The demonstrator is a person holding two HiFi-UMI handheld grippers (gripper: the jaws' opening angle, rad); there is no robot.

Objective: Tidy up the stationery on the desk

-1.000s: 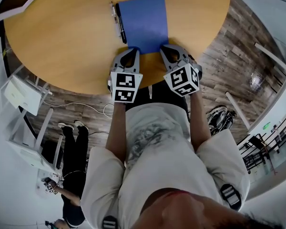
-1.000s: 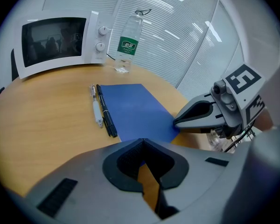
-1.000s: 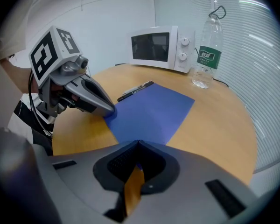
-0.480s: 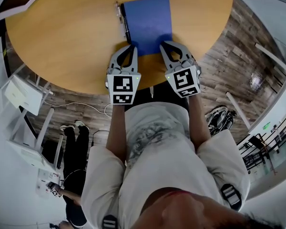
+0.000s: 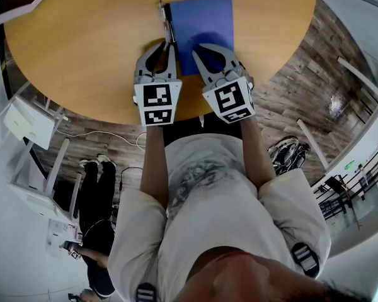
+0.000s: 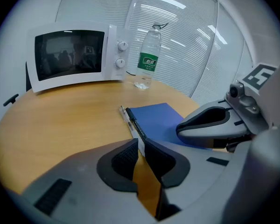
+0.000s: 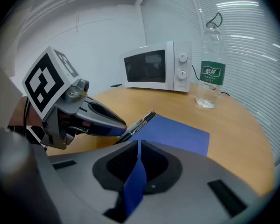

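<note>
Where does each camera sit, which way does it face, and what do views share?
Head view: on the person's head, facing steeply down at round wooden table, blue rectangular folder; shows forearms, left tongs, right tongs.
Left gripper view: on left tongs, along closed jaws towards white microwave; right tongs alongside.
Right gripper view: on right tongs, along closed jaws over the folder; left tongs alongside.
Shared: gripper views both show folder, microwave, clear plastic bottle.

white printed t-shirt (image 5: 205,190), short sleeves (image 5: 299,200)
</note>
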